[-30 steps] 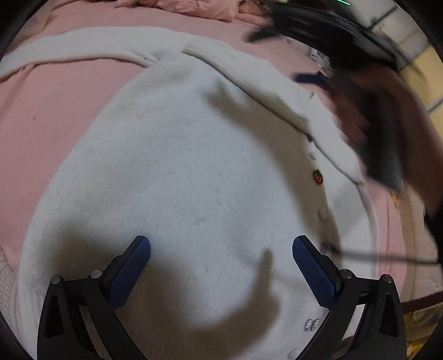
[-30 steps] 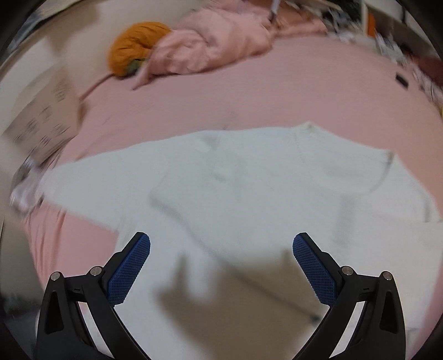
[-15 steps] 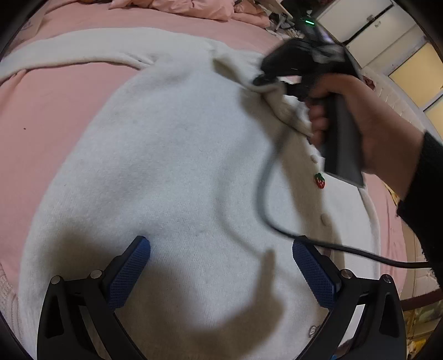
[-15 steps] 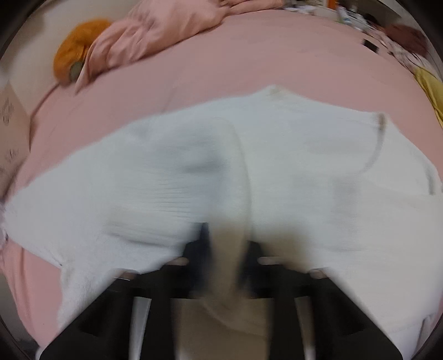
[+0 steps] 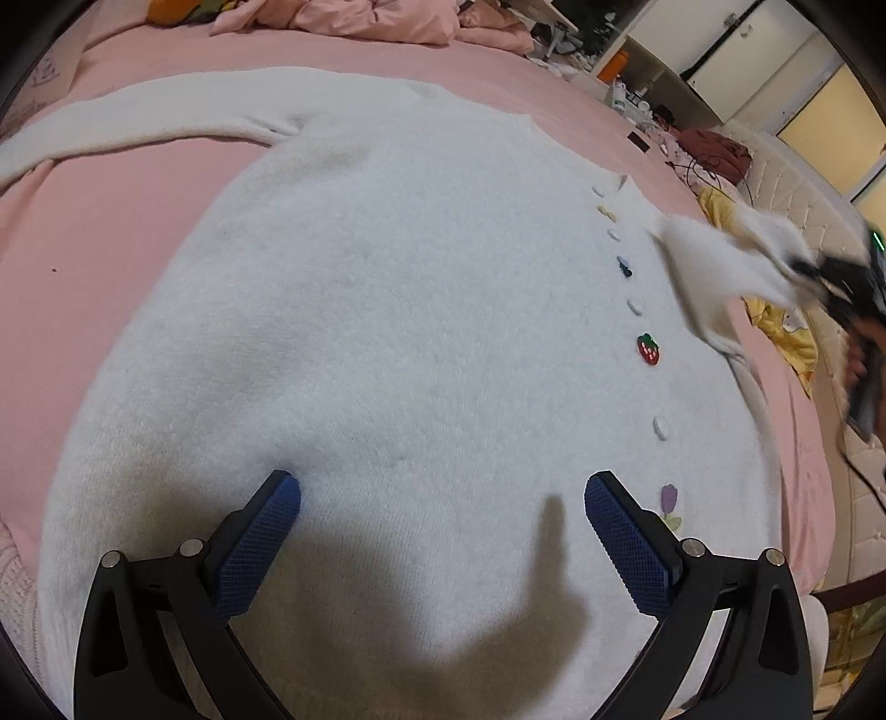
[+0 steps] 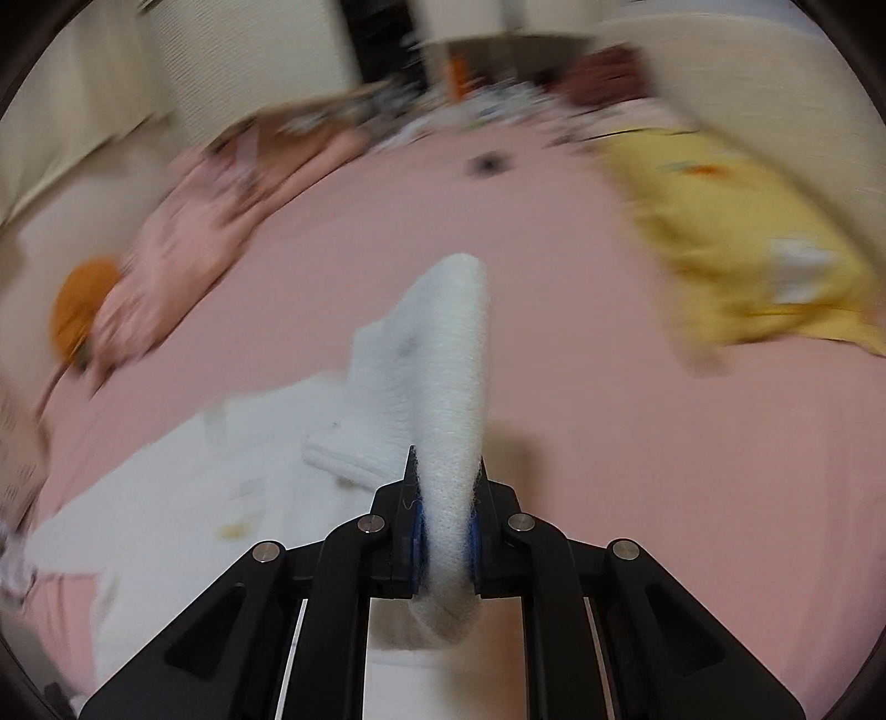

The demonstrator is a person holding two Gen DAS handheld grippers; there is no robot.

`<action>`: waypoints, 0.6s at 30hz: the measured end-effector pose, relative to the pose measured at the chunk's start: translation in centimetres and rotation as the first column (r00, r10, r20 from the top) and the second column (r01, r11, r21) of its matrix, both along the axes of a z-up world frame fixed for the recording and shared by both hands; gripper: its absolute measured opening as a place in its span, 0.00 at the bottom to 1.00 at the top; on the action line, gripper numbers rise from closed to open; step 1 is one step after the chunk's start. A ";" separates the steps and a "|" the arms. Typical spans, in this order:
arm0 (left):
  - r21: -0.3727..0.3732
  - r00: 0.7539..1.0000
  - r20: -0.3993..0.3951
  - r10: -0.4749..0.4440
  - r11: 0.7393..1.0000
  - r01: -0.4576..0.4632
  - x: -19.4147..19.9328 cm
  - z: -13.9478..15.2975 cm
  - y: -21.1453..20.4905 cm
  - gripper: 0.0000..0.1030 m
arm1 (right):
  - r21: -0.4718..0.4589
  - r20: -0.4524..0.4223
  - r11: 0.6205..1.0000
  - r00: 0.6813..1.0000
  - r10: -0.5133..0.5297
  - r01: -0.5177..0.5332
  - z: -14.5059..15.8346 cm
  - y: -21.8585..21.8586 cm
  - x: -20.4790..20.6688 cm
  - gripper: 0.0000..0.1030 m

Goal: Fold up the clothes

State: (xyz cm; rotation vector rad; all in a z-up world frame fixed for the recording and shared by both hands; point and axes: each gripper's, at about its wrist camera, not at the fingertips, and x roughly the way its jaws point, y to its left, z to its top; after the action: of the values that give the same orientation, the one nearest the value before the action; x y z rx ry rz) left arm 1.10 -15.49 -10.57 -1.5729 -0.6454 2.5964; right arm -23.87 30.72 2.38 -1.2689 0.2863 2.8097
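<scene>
A white knit cardigan [image 5: 421,332] with decorative buttons, one a red strawberry [image 5: 648,349], lies flat on the pink bed [image 5: 111,221]. My left gripper [image 5: 443,531] is open and empty, hovering over the cardigan's lower body. My right gripper [image 6: 446,531] is shut on the cardigan's white sleeve [image 6: 448,376] and holds it lifted; in the left wrist view the right gripper [image 5: 819,271] is at the far right with the sleeve [image 5: 720,260] stretched away from the body. The other sleeve [image 5: 138,122] lies spread to the far left.
A yellow garment [image 6: 736,243] lies on the bed to the right. A crumpled pink blanket [image 6: 183,232] and an orange cushion [image 6: 77,310] sit at the far side. White cabinets [image 5: 720,50] and clutter stand beyond the bed.
My right gripper closed on the sleeve over the cardigan and pulled it out to the right, off the body, uncovering the button row. My left gripper stayed in place, open.
</scene>
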 end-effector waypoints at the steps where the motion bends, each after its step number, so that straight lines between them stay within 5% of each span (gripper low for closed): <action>1: -0.020 1.000 0.002 -0.003 1.000 0.003 -0.3 -0.1 0.5 0.99 | 0.017 -0.009 0.999 0.999 -0.042 0.043 0.8 3.0 0.6 0.12; 7: -0.184 0.998 0.035 -0.045 0.982 0.051 -2.0 -0.2 4.5 0.99 | 0.146 -0.004 0.948 0.959 -0.284 0.282 1.4 20.4 5.9 0.12; 14: -0.218 0.998 0.051 -0.044 0.974 0.054 -2.0 -0.5 4.4 0.99 | -0.058 0.138 0.926 0.922 -0.362 0.373 -8.6 29.8 8.8 0.14; 18: -0.242 0.997 0.067 -0.038 0.969 0.053 -2.2 -0.6 4.7 0.99 | -0.090 0.094 0.880 0.883 -0.459 0.467 -11.8 32.1 10.8 0.36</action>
State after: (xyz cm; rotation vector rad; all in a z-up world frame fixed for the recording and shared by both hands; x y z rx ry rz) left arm -1.06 -10.75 -11.20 -1.7158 -0.2968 2.6876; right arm -13.10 62.85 -9.41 -1.1282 0.6546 2.3627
